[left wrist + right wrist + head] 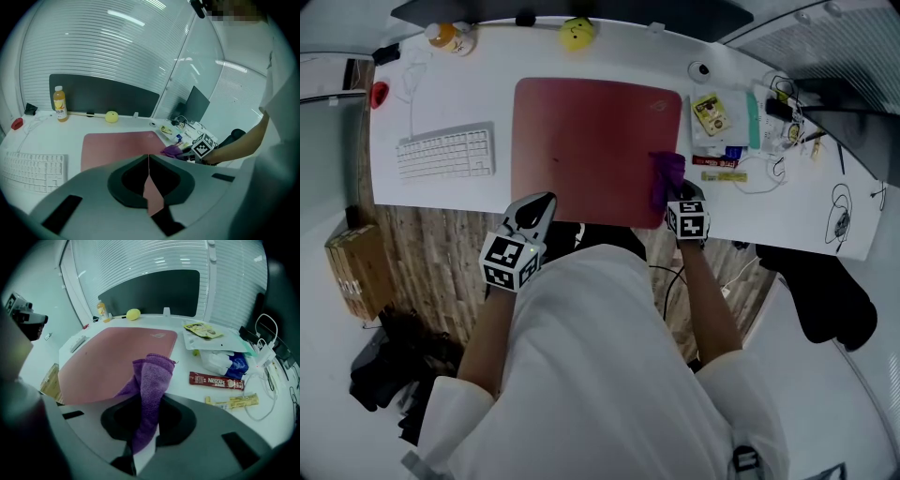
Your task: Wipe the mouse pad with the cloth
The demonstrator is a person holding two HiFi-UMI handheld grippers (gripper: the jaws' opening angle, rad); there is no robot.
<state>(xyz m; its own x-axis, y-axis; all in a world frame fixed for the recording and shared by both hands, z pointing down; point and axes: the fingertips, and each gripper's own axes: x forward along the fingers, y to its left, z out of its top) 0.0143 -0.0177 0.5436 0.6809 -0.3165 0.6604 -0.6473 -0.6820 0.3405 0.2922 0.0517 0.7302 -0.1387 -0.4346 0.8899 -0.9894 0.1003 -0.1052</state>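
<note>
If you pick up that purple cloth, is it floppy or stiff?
Probably floppy: the purple cloth bunches into soft folds where the right gripper pinches it. It is likely light too, since one narrow pinch holds it. Its fuzzy weave would probably drag a little on the mouse pad rather than slip.

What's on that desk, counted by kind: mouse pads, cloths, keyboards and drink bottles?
mouse pad: 1
cloth: 1
keyboard: 1
drink bottle: 1
Total: 4

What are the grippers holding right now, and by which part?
The right gripper pinches the purple cloth by one end; the left gripper is shut on nothing.
</note>
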